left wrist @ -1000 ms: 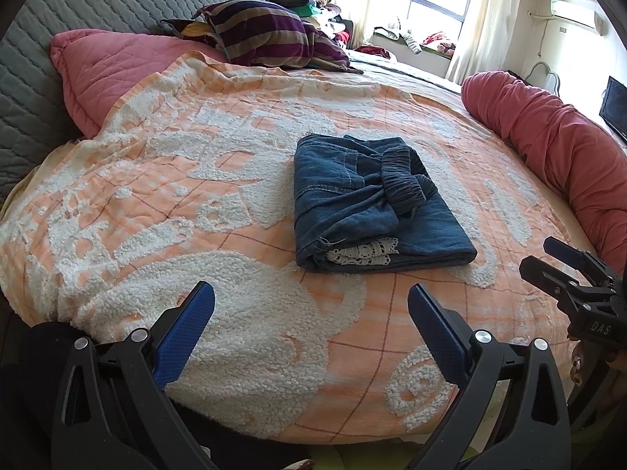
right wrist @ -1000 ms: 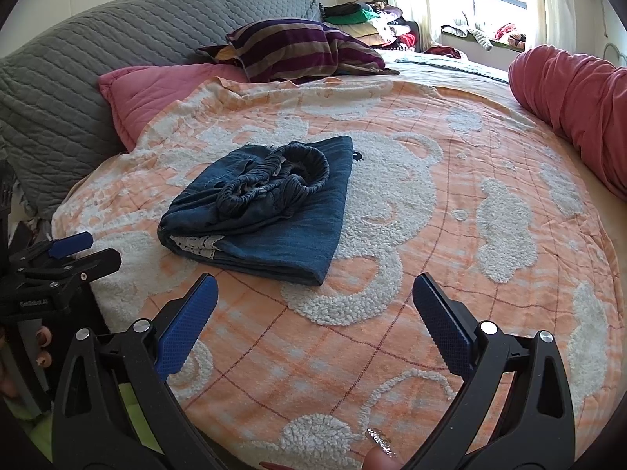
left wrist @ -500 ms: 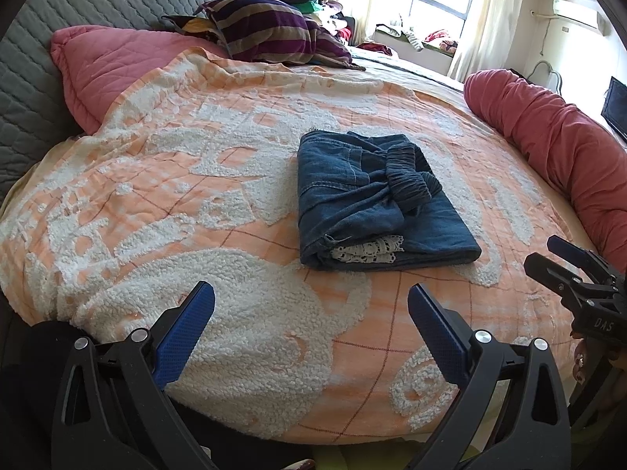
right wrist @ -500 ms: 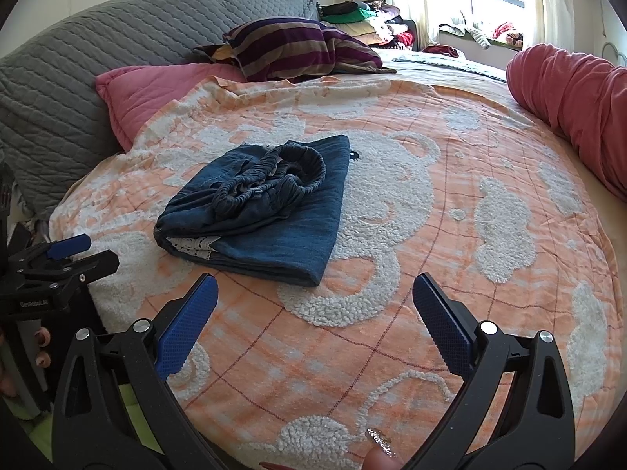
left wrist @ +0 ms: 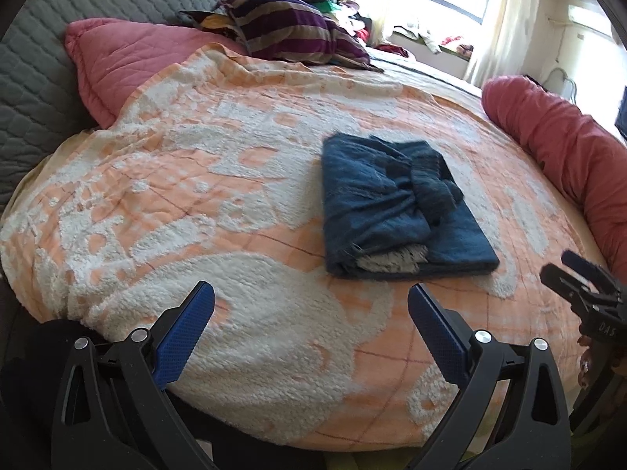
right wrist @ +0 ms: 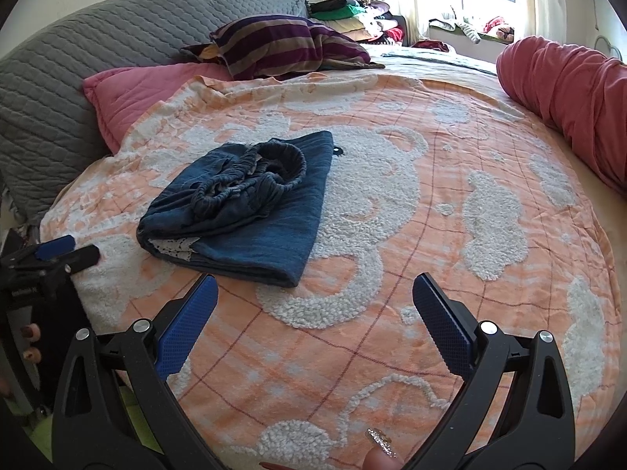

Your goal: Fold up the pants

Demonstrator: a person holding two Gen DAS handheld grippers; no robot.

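Dark blue denim pants (left wrist: 395, 211) (right wrist: 247, 211) lie folded into a thick rectangle on the orange and white blanket (left wrist: 196, 203) (right wrist: 431, 203), elastic waistband bunched on top and white lace showing at the near edge. My left gripper (left wrist: 311, 315) stands open short of the pants, above the blanket's near edge, nothing between its blue pads. My right gripper (right wrist: 315, 307) is open too, just right of the pants' near corner and apart from them. Each gripper shows at the edge of the other's view, the right gripper (left wrist: 584, 282) and the left gripper (right wrist: 58, 252).
A pink pillow (left wrist: 129, 58) and a striped pillow (left wrist: 290, 23) lean on the grey quilted headboard (right wrist: 98, 58). A long red bolster (left wrist: 564, 149) (right wrist: 568, 90) runs along the right side. Stacked clothes (right wrist: 352, 15) sit by the window. A fingertip (right wrist: 378, 456) shows at the bottom.
Both grippers have drawn back slightly toward the bed's near edge, staying open. The folded pants have not moved.
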